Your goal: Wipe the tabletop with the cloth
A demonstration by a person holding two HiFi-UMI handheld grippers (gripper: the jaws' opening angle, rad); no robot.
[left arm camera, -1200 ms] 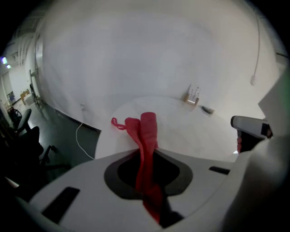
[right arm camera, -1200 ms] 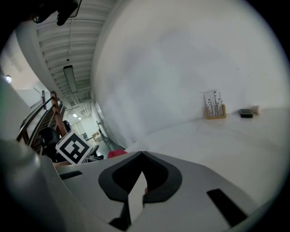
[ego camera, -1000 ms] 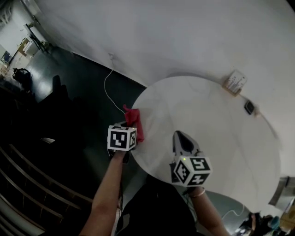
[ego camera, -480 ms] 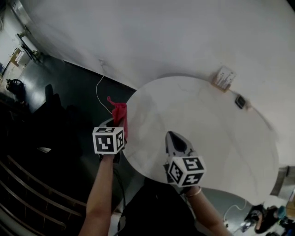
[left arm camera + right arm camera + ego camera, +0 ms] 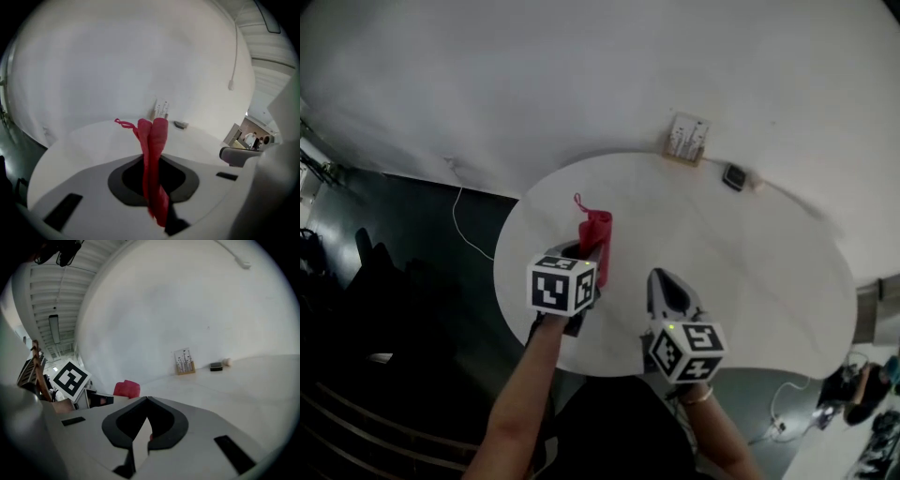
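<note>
- Now my left tool [image 5: 589, 255] is clamped on the red cloth [image 5: 596, 232], over the left part of the worktop [image 5: 750, 281], ready for wiping.
- My right tool [image 5: 660, 277] is closed on nothing, held aside.

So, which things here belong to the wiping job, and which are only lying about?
Job: red fabric cloth in the left gripper; round white tabletop.
Lying about: wood-based white card stand; small black flat device, both at the far edge.
</note>
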